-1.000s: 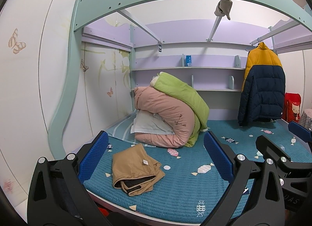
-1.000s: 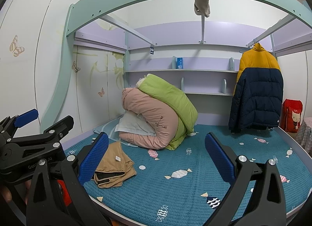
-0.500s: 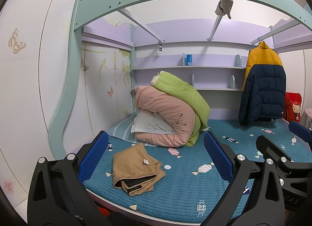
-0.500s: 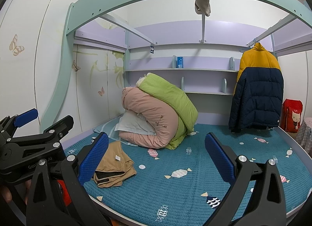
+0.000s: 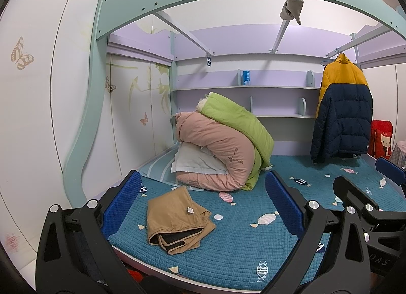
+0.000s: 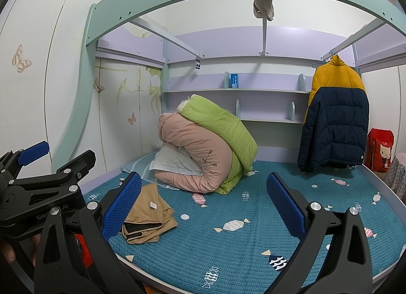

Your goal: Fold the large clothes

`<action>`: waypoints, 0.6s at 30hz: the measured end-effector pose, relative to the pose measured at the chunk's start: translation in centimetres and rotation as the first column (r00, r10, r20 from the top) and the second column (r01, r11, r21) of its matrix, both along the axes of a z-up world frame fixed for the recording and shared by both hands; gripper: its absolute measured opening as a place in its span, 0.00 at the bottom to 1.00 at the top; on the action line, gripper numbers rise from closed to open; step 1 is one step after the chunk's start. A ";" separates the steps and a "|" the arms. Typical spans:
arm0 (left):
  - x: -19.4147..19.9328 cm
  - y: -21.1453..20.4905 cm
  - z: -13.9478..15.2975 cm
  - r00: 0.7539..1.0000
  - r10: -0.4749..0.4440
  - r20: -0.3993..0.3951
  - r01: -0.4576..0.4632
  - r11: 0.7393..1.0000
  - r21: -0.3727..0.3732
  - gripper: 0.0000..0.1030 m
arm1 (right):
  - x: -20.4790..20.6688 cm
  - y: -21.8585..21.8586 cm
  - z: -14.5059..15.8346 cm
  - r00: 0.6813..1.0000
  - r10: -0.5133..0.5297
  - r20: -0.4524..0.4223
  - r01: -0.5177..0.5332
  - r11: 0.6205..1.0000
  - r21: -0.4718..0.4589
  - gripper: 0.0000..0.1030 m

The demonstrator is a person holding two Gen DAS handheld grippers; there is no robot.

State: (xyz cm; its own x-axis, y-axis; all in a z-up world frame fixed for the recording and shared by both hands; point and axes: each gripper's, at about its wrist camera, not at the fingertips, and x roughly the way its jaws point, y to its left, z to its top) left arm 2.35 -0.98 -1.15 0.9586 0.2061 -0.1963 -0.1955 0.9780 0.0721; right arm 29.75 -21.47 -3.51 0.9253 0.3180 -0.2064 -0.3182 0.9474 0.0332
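Left wrist view shows the tan garment [image 5: 175, 218] lying folded on the teal mattress [image 5: 241, 251], between and just beyond the spread fingers of the left gripper [image 5: 203, 207], nearer its left finger. Both the left gripper and the right gripper [image 6: 203, 207] stand wide apart and hold nothing. From the right gripper, the garment sits beside its left finger [image 6: 124, 205]. Judged from its tidy bundle, the fold looks done; any further grasp should pinch the thick doubled edge, not one layer. Beyond lie the pink and green quilts [image 5: 223, 147], and a hanging jacket [image 5: 342, 109] off to the right. Fingers crop the mattress's near edge, and the garment's kind is unclear.
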 end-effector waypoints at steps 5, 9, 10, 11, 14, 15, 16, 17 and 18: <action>0.0 0.0 0.0 1.000 0.000 0.000 0.000 1.000 -0.001 0.95 | 0.0 0.0 0.0 1.000 0.000 0.000 0.000 1.000 -0.001 0.93; 0.0 0.1 0.0 1.000 -0.001 -0.001 0.001 1.000 0.000 0.95 | 0.0 0.0 0.0 1.000 0.000 0.000 0.000 1.000 0.000 0.93; 0.0 0.1 0.0 1.000 0.000 -0.001 0.000 1.000 0.000 0.95 | 0.0 0.0 0.0 1.000 0.000 -0.001 0.000 1.000 0.000 0.93; 0.0 0.1 0.0 1.000 0.000 -0.001 0.000 1.000 0.001 0.95 | 0.0 0.0 0.0 1.000 0.000 -0.002 0.000 1.000 0.000 0.93; 0.0 0.1 0.0 1.000 0.000 -0.001 0.000 1.000 0.000 0.95 | 0.2 0.0 0.0 1.000 0.001 -0.002 -0.001 1.000 0.000 0.93; 0.0 0.1 0.0 1.000 -0.001 0.000 0.001 1.000 -0.001 0.95 | 0.2 0.1 0.0 1.000 0.000 -0.002 0.000 1.000 -0.001 0.93; 0.0 0.1 0.0 1.000 -0.001 -0.001 0.001 1.000 0.000 0.95 | 0.2 0.1 0.0 1.000 0.001 -0.002 -0.001 1.000 -0.001 0.93; 0.0 0.1 0.0 1.000 -0.001 -0.001 0.001 1.000 0.000 0.95 | 0.3 0.0 0.0 1.000 0.001 -0.003 -0.001 1.000 0.000 0.93; 0.0 0.1 0.0 1.000 -0.001 0.000 0.001 1.000 -0.001 0.95 | 0.3 0.0 0.0 1.000 0.002 -0.003 -0.002 1.000 0.001 0.93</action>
State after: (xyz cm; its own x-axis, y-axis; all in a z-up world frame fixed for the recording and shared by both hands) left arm 2.35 -0.84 -1.13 0.9588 0.2051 -0.1966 -0.1947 0.9783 0.0713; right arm 30.00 -21.44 -3.49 0.9241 0.3197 -0.2093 -0.3197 0.9469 0.0350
